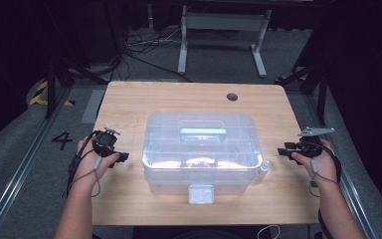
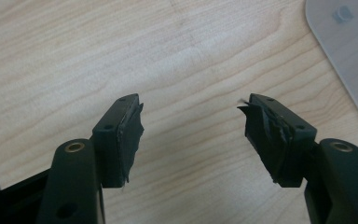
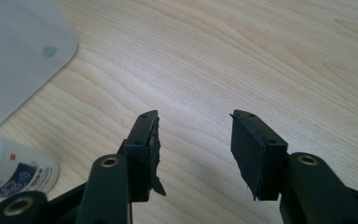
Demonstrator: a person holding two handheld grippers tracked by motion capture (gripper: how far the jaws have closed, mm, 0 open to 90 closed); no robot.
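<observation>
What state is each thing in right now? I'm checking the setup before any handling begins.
storage box: clear plastic, lid on, front latch down, upright mid-table.
handle: lying flat on the lid.
small bottle: white, lying on its side by the box's right end.
left gripper: open, nothing between its pads, over bare table.
right gripper: open, nothing between its pads, beside the bottle.

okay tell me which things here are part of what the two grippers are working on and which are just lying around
Part of the job:
clear storage box with its front latch, in the middle of the table
left gripper, open, beside the box
right gripper, open, beside the box

Just lying about:
small white bottle by the box's right corner
cables on the floor behind the table
</observation>
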